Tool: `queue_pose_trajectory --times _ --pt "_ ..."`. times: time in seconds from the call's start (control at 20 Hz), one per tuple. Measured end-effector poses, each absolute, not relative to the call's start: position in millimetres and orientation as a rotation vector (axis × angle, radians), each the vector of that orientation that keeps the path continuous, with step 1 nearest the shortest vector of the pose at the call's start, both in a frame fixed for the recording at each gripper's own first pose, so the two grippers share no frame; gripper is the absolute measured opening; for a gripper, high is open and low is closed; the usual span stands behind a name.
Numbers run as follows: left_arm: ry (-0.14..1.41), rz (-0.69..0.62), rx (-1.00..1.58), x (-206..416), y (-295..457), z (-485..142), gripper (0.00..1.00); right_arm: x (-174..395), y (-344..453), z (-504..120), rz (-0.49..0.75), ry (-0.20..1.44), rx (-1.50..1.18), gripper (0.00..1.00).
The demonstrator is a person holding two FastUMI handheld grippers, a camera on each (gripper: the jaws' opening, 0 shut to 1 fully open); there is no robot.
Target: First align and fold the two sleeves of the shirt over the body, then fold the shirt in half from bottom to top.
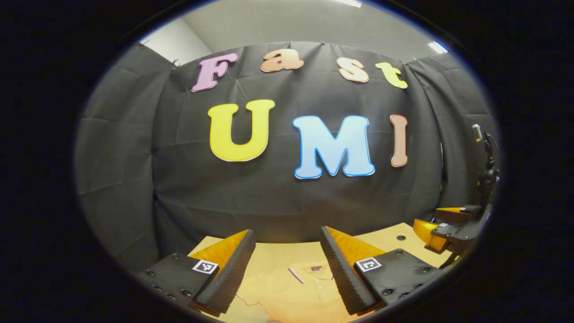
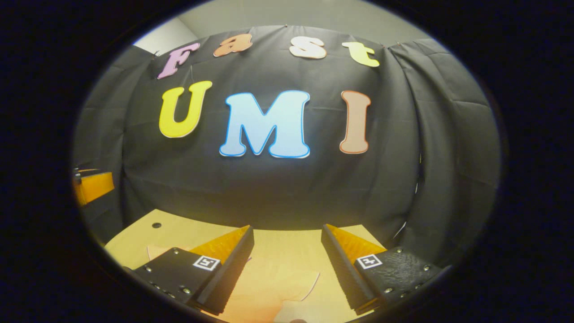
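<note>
Both grippers' fingers stood wide apart, holding nothing: the left gripper (image 1: 287, 264) above the shirt (image 1: 291, 291) collar, the right gripper (image 2: 287, 264) over a sleeve (image 2: 287, 280) on the table (image 2: 188, 229). Judged risk: a shallow pinch might snag two layers, skewing the sleeve fold.

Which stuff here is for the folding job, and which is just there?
For the job:
shirt
left gripper, open above the collar
right gripper, open above a sleeve

Just there:
table
black cloth wall
</note>
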State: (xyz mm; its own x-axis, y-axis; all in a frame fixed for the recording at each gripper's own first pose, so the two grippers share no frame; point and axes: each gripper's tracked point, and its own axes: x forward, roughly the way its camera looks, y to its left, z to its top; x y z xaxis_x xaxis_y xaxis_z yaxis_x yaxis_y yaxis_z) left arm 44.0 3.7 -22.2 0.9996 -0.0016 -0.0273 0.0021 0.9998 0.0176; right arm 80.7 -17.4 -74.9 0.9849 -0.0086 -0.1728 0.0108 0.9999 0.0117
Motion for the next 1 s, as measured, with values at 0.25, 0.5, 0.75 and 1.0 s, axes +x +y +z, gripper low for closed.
queue_pose_trajectory --times 0.25,0.5,0.75,1.0 --pt "0.036 0.001 0.031 48.9 6.0 -25.9 0.95 112.7 -23.2 -128.5 -0.015 0.283 0.014 0.95" --pt "0.049 0.016 0.033 48.0 10.2 -29.1 0.95 132.5 -32.9 -202.9 -0.027 0.422 0.001 0.95" --pt "0.061 0.037 0.039 44.4 18.2 -33.4 0.95 138.5 -40.8 -273.8 -0.038 0.564 0.001 0.96" --pt "0.081 0.064 0.039 41.8 28.1 -40.0 0.95 132.5 -56.8 -325.0 -0.057 0.700 0.026 0.95"
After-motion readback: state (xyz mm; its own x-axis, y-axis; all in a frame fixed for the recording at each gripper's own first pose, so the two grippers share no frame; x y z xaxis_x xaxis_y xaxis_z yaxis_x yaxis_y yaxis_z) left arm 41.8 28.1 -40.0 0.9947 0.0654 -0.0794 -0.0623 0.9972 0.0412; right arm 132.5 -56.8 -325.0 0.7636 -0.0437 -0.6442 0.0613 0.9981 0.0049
